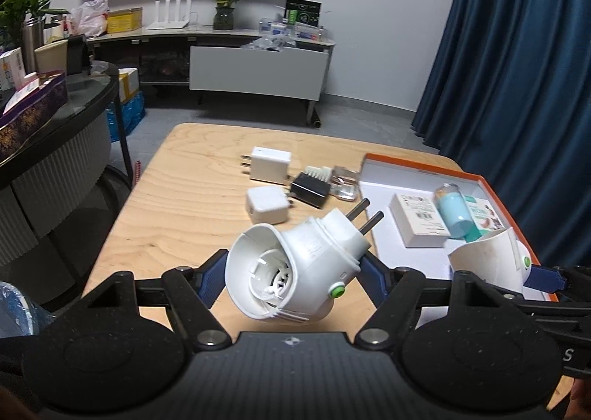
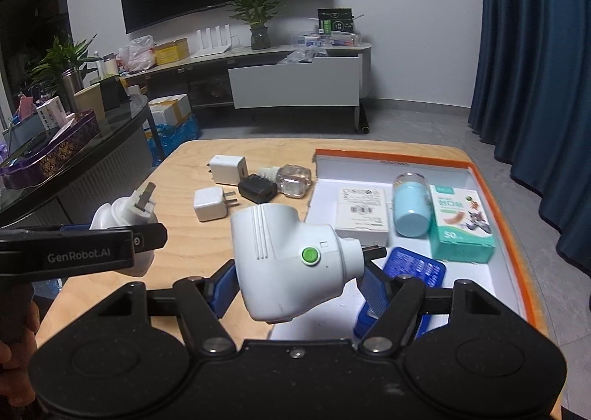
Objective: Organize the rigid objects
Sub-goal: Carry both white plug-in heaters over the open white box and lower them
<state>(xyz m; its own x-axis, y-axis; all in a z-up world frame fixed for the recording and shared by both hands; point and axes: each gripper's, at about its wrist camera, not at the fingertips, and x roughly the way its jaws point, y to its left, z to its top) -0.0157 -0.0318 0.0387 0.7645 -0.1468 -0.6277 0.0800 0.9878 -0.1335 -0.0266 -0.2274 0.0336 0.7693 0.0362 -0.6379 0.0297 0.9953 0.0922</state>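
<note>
Left wrist view: the left gripper (image 1: 293, 272) sits at the lower centre of the frame, its blue pads pressed on either side of a white plug-in heater (image 1: 291, 268), hollow socket toward the camera and two prongs pointing to the upper right; it is clenched on it above the wooden table (image 1: 177, 220).
Right wrist view: the right gripper (image 2: 299, 279) at the lower centre clamps a second white plug-in heater (image 2: 288, 261) with a green button, held over the near left edge of the orange-rimmed box (image 2: 491, 194).
Already in the box: a white barcode carton (image 2: 364, 215), a light blue bottle (image 2: 410, 205) lying on its side, a green bandage box (image 2: 461, 226) and a blue flat pack (image 2: 399, 283), partly behind the right finger.
Left on the table: centre of the frame, a large white charger (image 2: 227, 168), a small white charger (image 2: 210, 204), a black adapter (image 2: 258, 191) and a clear glass refill bottle (image 2: 290, 180), all close together and outside the box.
Progress: judged roughly half done; four items are boxed, two are in hand, four lie loose.
Next, as a judgement: the right-hand heater looks closest to being set down in the free white floor at the near side of the box; the left-hand one is beside the box, not over it.
Uncertain: whether both heaters fit beside the present contents cannot be told.
</note>
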